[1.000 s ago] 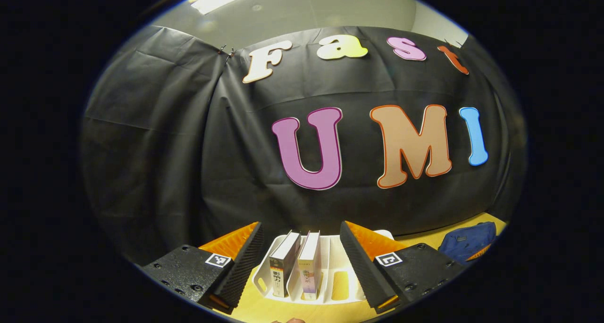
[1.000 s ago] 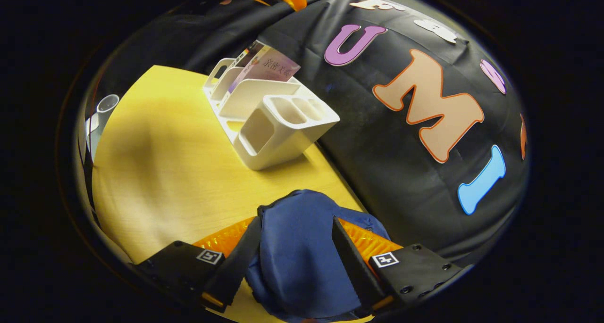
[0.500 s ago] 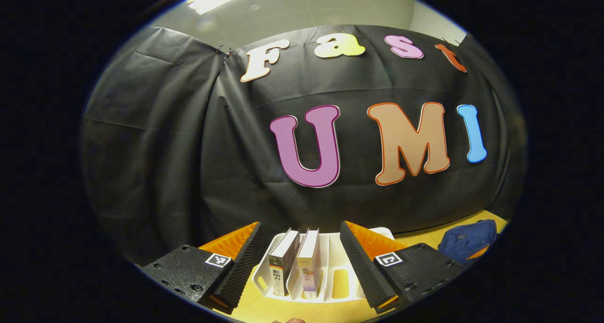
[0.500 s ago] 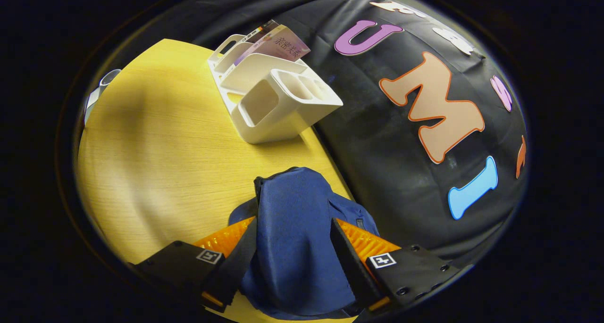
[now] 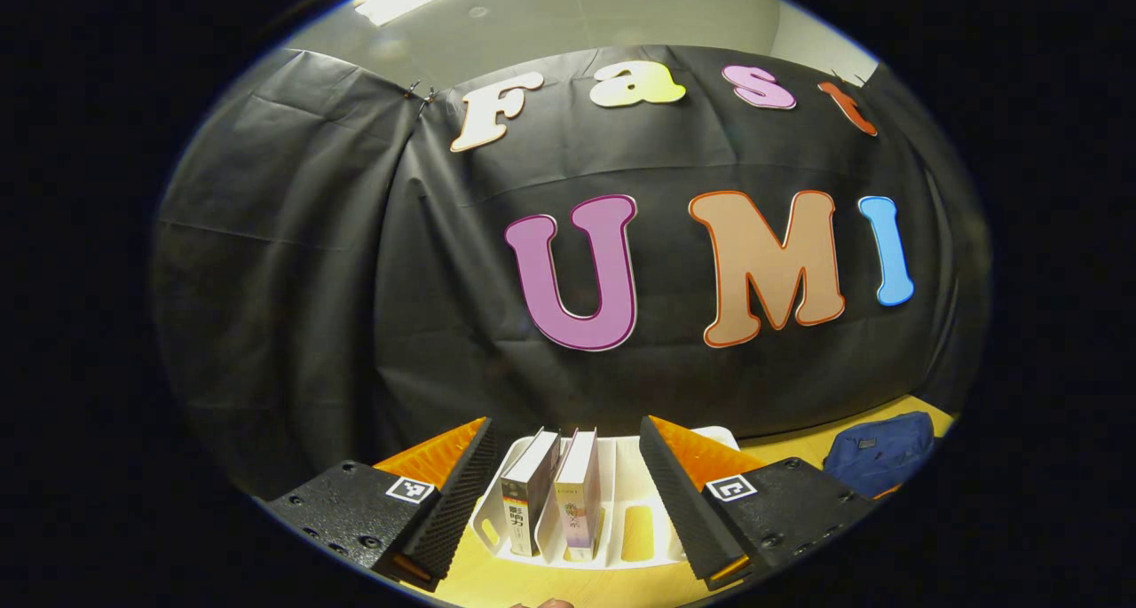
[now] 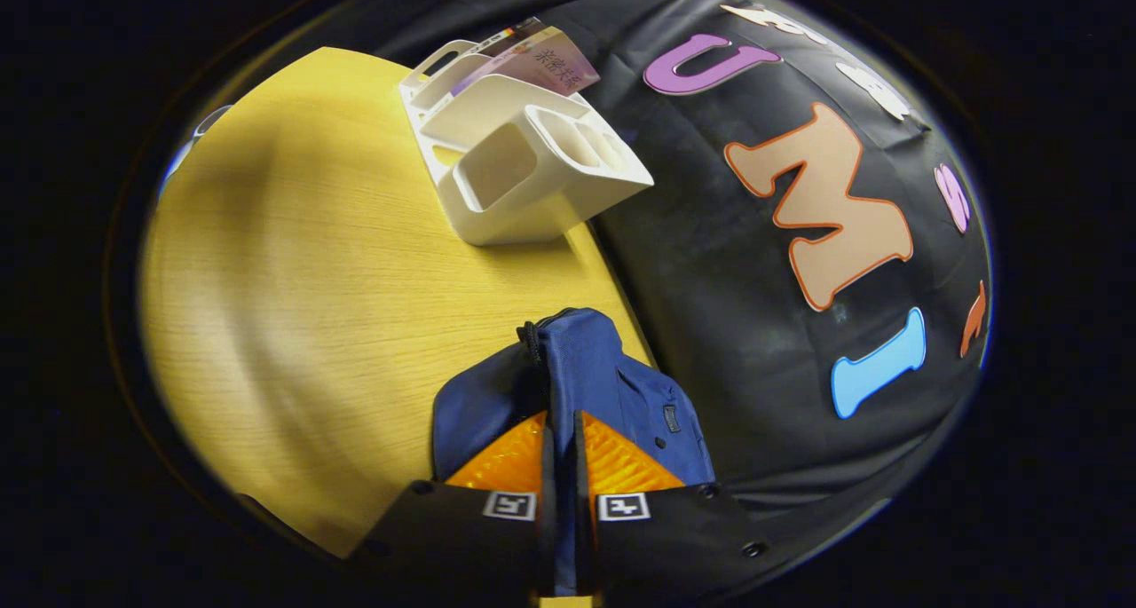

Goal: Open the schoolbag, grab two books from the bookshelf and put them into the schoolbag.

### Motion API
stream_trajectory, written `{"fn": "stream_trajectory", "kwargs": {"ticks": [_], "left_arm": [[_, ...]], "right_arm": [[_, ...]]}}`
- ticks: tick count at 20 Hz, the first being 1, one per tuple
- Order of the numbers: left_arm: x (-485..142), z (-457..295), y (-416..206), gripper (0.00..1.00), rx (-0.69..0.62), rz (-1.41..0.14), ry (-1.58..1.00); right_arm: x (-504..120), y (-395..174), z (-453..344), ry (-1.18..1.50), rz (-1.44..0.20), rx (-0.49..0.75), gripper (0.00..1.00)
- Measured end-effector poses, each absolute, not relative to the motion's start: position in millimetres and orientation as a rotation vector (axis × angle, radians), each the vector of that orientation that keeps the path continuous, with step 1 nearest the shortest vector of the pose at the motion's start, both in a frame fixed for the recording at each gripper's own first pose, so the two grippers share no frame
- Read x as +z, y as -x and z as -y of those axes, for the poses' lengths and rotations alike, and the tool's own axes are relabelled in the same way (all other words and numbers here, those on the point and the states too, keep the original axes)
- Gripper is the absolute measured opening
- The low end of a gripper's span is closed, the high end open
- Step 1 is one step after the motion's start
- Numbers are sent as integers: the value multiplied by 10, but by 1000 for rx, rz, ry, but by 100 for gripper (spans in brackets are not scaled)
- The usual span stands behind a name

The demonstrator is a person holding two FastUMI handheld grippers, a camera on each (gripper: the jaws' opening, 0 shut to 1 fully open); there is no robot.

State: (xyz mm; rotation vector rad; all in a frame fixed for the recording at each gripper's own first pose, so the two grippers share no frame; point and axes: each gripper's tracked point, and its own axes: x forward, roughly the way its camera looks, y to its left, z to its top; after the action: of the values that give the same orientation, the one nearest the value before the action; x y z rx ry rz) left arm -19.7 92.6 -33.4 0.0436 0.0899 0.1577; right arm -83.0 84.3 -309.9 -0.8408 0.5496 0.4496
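In the left gripper view, two books [image 5: 550,501] stand upright in the white bookshelf [image 5: 635,519] on the yellow table, straight ahead between the fingers of my left gripper [image 5: 564,488], which is open and short of them. The blue schoolbag [image 5: 879,453] lies far to the right. In the right gripper view, my right gripper [image 6: 561,466] is shut on a fold of the blue schoolbag [image 6: 586,368], pinching the fabric near its zipper edge. Beyond it the white bookshelf [image 6: 524,169] holds the books [image 6: 541,58].
The yellow wooden table [image 6: 311,280] stretches out to the left of the schoolbag. The black cloth wall [image 6: 737,262] rises right behind the schoolbag and the bookshelf. A pale cup-like object [image 6: 191,142] sits at the table's far left edge.
My right gripper's fingers have gone from wide apart around the schoolbag to shut on its fabric, and it shifted along the bag. The left gripper has barely moved.
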Motion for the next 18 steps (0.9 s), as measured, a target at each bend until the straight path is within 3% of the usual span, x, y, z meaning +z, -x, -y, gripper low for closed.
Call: {"fn": "stream_trajectory", "kwargs": {"ticks": [2,4,18], "left_arm": [[-360,-956,208,96,165,-95,-43],[-367,-979,201,95,171,-95,-42],[-651,-1117,119,95,185,-152,-2]], "right_arm": [[-3019,774,-815,777,-579,422,4],[-2889,686,-816,729,-601,409,2],[-2105,220,-675,591,-597,313,3]]}}
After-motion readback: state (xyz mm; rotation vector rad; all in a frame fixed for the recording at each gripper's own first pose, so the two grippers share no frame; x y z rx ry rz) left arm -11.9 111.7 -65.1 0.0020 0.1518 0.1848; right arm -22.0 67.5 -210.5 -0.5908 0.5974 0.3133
